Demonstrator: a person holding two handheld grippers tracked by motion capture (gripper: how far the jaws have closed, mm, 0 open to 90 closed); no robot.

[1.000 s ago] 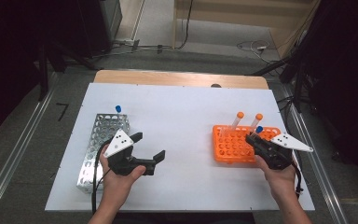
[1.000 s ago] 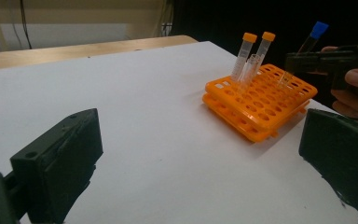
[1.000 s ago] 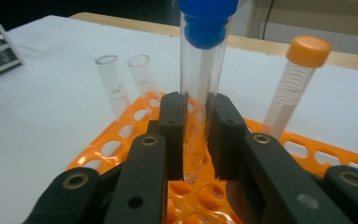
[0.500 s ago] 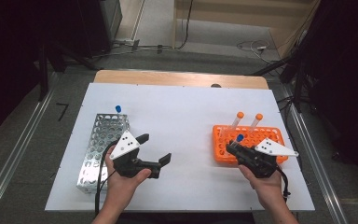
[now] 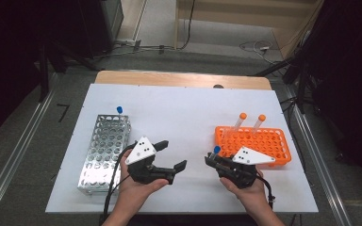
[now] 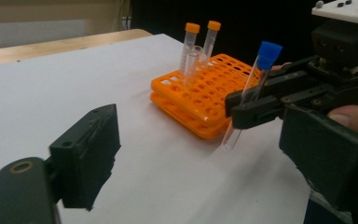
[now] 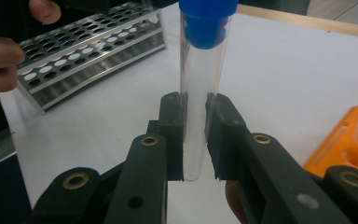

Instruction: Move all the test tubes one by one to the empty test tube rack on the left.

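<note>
1. My right gripper (image 7: pixel 195 135) is pinching the blue-capped tube (image 7: pixel 200 88) upright. It's come left off the orange rack (image 5: pixel 257 141), which sat under it a second ago, and now hangs mid-table.
2. My left gripper (image 5: pixel 172 155) is spread with nothing in it; its jaws have just been closing a bit, facing the tube.
3. Looks like a handoff toward the metal rack (image 5: pixel 104 150) on the left.

Overhead plus two close gripper-mounted views
</note>
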